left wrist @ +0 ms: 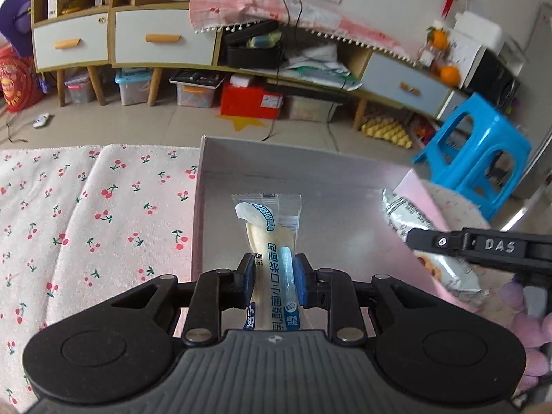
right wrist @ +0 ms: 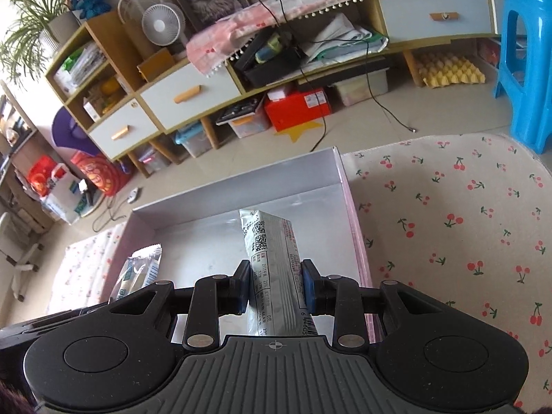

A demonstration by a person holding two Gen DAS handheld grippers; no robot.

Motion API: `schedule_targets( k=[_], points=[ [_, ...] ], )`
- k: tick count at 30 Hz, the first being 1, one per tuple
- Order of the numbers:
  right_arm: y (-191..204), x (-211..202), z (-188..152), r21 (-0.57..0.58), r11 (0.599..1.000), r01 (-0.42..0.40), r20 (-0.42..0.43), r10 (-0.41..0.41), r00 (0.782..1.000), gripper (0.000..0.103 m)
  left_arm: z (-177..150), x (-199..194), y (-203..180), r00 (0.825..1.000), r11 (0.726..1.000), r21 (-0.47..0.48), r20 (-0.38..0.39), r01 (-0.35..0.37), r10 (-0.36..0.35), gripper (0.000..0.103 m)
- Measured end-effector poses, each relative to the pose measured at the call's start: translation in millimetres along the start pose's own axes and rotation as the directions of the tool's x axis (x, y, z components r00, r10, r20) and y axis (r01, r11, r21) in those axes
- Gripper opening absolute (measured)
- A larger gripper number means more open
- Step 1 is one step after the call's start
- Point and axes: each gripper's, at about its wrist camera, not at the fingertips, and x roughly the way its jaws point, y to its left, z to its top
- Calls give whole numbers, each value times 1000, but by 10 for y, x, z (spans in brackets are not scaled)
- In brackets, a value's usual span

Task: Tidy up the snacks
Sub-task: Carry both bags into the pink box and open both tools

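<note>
Box (right wrist: 241,186): open, pink-sided, on cherry-print cloth (right wrist: 465,224); looks empty.
Left gripper (left wrist: 274,272): clamped on bread packet (left wrist: 267,220), hanging over box.
Right gripper (right wrist: 276,276): clamped on silver snack packet (right wrist: 272,241), likewise.
Advice: lower each to the floor, side by side, before release.

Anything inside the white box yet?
Its visible floor looks bare. Both snack packets hang above the white box, the bread packet and silver packet each clamped in a gripper. The near end is hidden.
</note>
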Motion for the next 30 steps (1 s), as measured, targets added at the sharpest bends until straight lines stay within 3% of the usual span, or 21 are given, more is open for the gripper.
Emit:
schedule_targets(
  k=[6,13,16,18,24,30],
  points=[
    [63,45,-51,-60,998,31,6,-30,1000,30,-63,60,-9,999,999,31,-10,-41,42,22],
    [19,12,-17,-59,998,25,-2,-26,1000,36,-21,16,27,1000,1000,25,-10,-12,12,28],
    [48,-52,6,-55,998,5,0,-5,1000,57,-5,-13,6,1000,1000,21,-8,-1,2,42],
    [84,-112,12,-66,998,6,6,-6,1000,62,2,-56,-8,1000,1000,22,-3,7,-7,54],
    [247,-401,43,-97,995,1,14,0,1000,77,26,-255,-115,1000,999,54,1,-4,4,77],
    [423,-796,5,-117,993,-8,34,12,999,88,-23,-607,-168,999,997,73,15,-39,38,94]
  ],
)
